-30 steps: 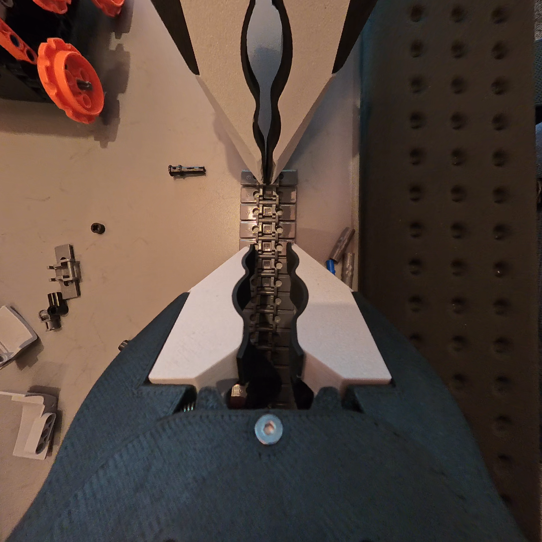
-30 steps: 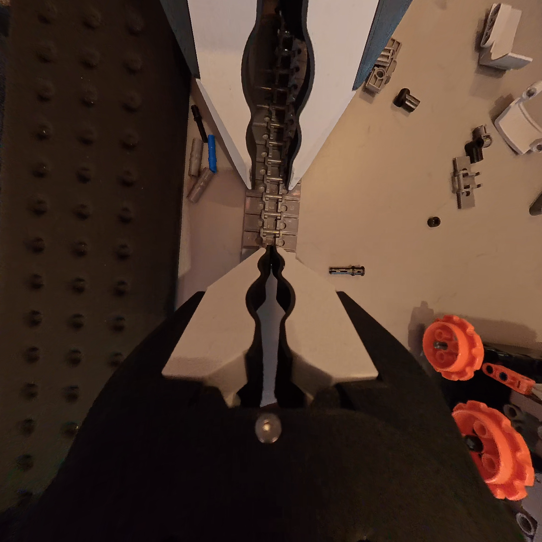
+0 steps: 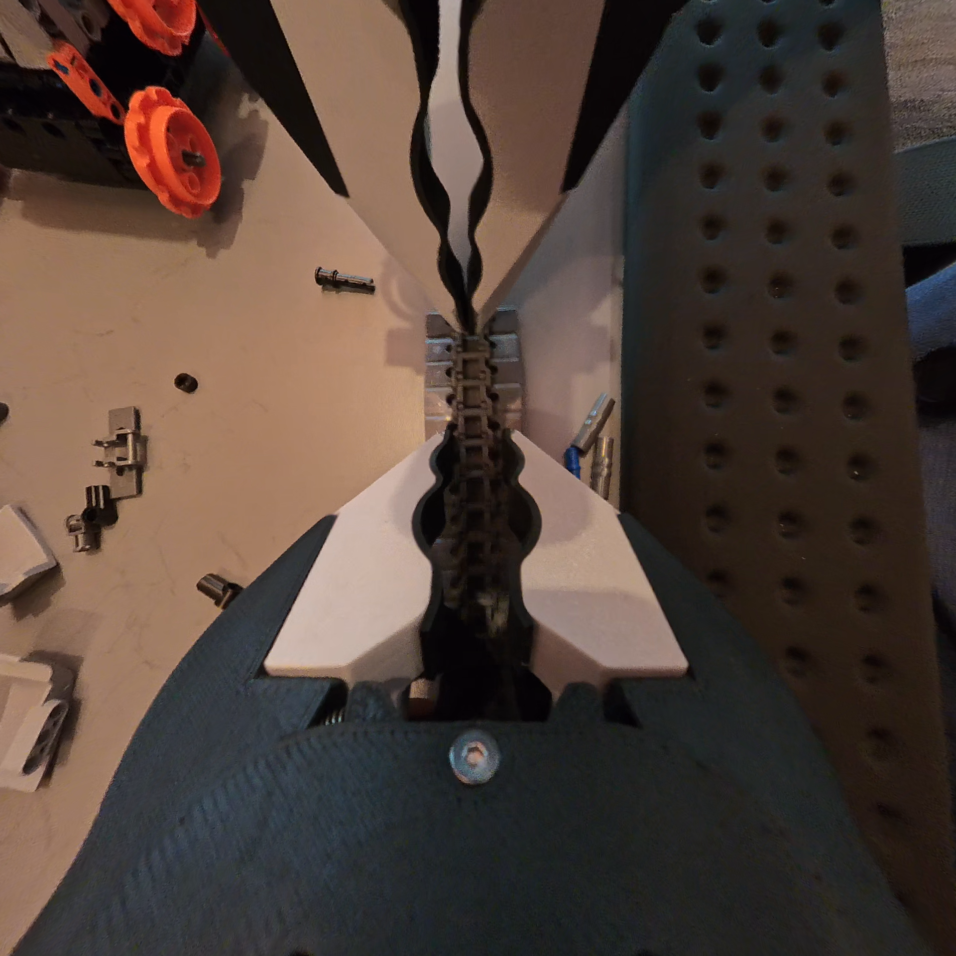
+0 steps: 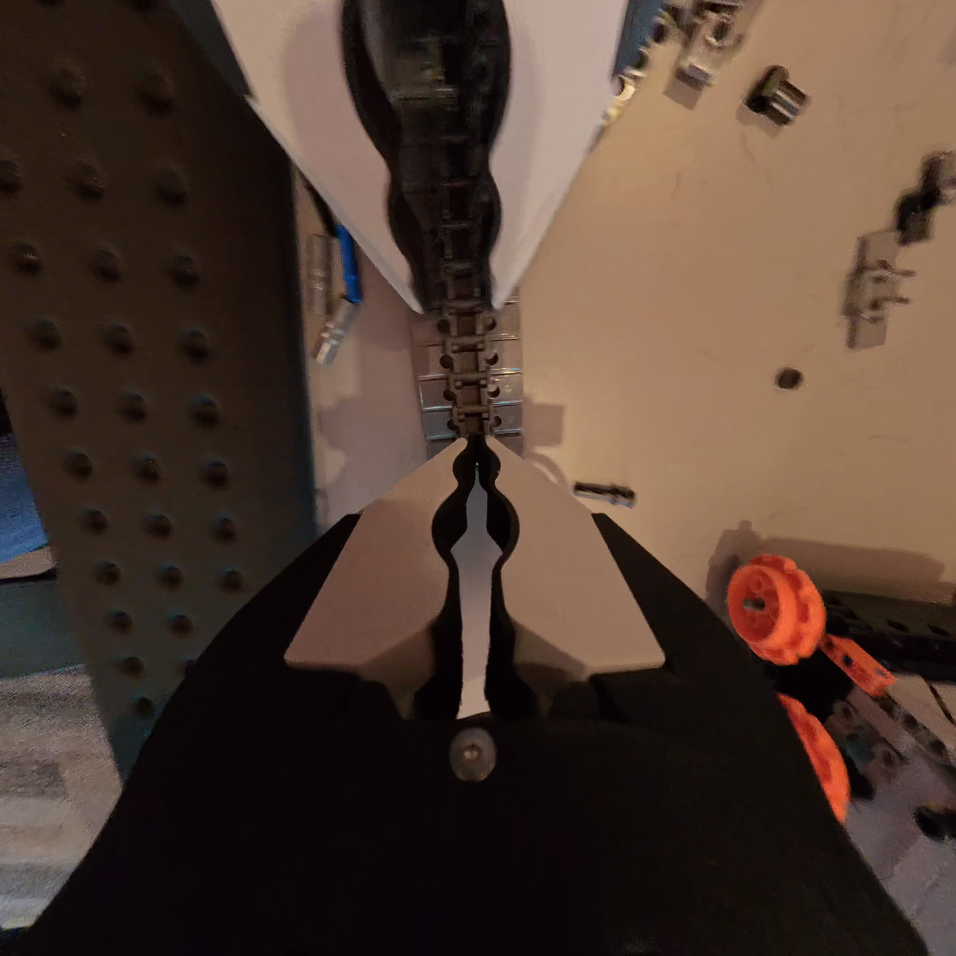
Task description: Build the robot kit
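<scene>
A: What's closest on my left feed?

B: The left gripper (image 3: 473, 439). I see its jaws set narrowly around a grey track (image 3: 472, 393), the links running back between the fingers. Whether they pinch it or only flank it, I can't tell.

A: And on the right?

B: The right gripper (image 4: 477, 444) has its jaws nearly together, the tips nipping the track's far end. The grippers face each other nose to nose, with the short bare stretch of track between them lying over the table (image 3: 269, 362).

A: What's around it?

B: Just beside the track, toward the dark studded plate (image 3: 776, 362), lie a blue pin (image 3: 570, 459) and two grey pins (image 3: 595, 421). On the other side, a black pin (image 3: 344, 279) sits near the right gripper's tip; a small black ring (image 3: 185, 383) and a grey bracket (image 3: 124, 450) lie well apart. Farthest off, an orange wheel (image 3: 173, 150) is fixed on a dark model (image 3: 46, 134).
</scene>
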The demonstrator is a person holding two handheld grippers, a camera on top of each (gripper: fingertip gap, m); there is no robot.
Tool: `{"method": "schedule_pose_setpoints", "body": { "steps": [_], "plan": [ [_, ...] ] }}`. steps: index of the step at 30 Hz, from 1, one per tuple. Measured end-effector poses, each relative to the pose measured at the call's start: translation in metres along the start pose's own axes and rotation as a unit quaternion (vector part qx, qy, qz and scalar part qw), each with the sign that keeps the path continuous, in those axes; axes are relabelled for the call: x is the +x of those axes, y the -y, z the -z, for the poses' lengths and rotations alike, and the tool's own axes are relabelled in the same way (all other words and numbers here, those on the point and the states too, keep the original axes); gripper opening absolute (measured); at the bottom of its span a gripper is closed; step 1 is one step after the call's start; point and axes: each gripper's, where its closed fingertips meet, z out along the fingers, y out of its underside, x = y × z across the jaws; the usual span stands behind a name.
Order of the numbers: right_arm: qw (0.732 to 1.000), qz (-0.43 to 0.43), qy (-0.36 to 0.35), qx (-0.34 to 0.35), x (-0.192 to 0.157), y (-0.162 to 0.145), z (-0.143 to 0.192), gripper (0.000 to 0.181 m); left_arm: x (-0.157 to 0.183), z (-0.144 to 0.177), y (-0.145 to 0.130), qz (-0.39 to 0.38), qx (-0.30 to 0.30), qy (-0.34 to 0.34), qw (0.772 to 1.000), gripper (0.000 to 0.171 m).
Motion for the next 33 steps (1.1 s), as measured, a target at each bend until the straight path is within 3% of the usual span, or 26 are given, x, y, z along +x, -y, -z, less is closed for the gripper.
{"method": "schedule_pose_setpoints", "body": {
  "steps": [3, 5, 8, 11, 14, 19, 23, 26, 29, 33],
  "plan": [
    [0.999, -0.008, -0.002, 0.049, -0.001, 0.004, 0.009, 0.000, -0.010, 0.015, 0.002, -0.006, 0.006, 0.033, 0.999, 0.023],
    [0.996, -0.024, -0.020, 0.086, 0.004, 0.006, 0.020, 0.012, -0.017, 0.031, 0.004, -0.005, 0.020, 0.057, 0.998, 0.023],
    [0.987, -0.025, -0.040, 0.156, 0.008, 0.016, 0.039, 0.006, -0.029, 0.065, 0.007, -0.009, 0.037, 0.106, 0.994, 0.022],
    [0.979, -0.023, -0.071, 0.191, 0.017, 0.017, 0.044, 0.004, -0.042, 0.115, 0.004, -0.011, 0.044, 0.181, 0.982, 0.022],
    [0.970, -0.019, -0.081, 0.229, 0.021, 0.018, 0.044, 0.003, -0.053, 0.184, -0.014, 0.003, 0.039, 0.258, 0.965, 0.023],
    [0.957, -0.011, -0.076, 0.278, 0.024, 0.021, 0.042, 0.003, -0.092, 0.313, -0.096, 0.066, -0.062, 0.411, 0.907, 0.022],
    [0.957, -0.004, -0.074, 0.280, 0.025, 0.018, 0.032, 0.002, -0.113, 0.372, -0.171, 0.115, -0.161, 0.447, 0.872, 0.023],
    [0.957, -0.002, -0.064, 0.282, 0.023, 0.018, 0.027, 0.002, -0.123, 0.372, -0.208, 0.168, -0.183, 0.402, 0.881, 0.026],
    [0.958, 0.003, -0.059, 0.281, 0.022, 0.017, 0.023, 0.002, -0.145, 0.372, -0.250, 0.204, -0.242, 0.393, 0.864, 0.027],
    [0.960, 0.001, -0.059, 0.275, 0.024, 0.011, 0.018, 0.002, -0.171, 0.355, -0.273, 0.226, -0.257, 0.345, 0.874, 0.030]
  ]
}}
